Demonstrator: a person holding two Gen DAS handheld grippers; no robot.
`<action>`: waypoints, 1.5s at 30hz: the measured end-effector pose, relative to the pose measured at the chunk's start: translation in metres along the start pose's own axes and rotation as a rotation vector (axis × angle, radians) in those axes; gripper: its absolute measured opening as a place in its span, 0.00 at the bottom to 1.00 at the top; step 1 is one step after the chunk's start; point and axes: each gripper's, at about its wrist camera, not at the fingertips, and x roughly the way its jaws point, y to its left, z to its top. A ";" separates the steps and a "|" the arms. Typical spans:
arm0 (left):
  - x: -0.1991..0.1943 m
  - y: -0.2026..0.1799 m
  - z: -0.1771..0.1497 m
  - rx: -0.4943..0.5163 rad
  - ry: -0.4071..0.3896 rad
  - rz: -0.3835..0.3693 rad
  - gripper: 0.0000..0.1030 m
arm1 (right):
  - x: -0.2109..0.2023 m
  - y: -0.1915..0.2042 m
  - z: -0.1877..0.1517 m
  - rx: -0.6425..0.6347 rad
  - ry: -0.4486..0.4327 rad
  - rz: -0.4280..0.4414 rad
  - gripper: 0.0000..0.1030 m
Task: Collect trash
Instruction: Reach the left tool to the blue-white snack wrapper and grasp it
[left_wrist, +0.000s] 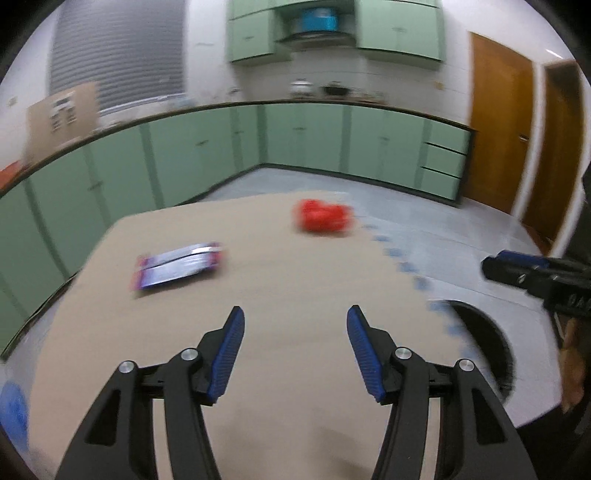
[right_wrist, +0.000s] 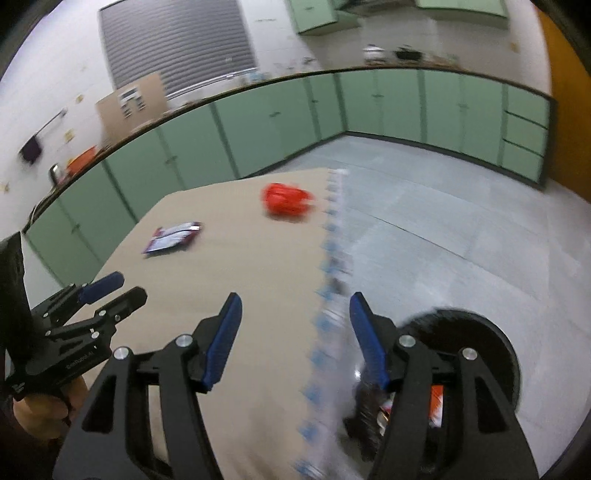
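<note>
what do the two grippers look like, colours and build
Both match: the left gripper and right gripper have matte black angular linkage arms with cut-out slots, round silver pivot bolts, and jaws lined with ribbed blue pads. The left gripper's body carries small white lettering, too blurred to read. A bare hand grips it. No cables show.

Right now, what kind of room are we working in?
Most likely a home kitchen: green base cabinets run under a long countertop, with matching wall cabinets above. Trash lies on a tan table, beside a black bin on the floor.
</note>
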 end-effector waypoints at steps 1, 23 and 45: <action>0.000 0.022 -0.001 -0.029 -0.002 0.032 0.55 | 0.010 0.011 0.006 -0.015 -0.002 0.006 0.58; 0.093 0.127 0.025 -0.145 0.044 0.116 0.60 | 0.157 0.070 0.062 -0.053 0.054 0.047 0.58; 0.155 0.071 0.059 -0.048 0.088 0.104 0.07 | 0.178 0.025 0.085 0.001 0.043 0.062 0.58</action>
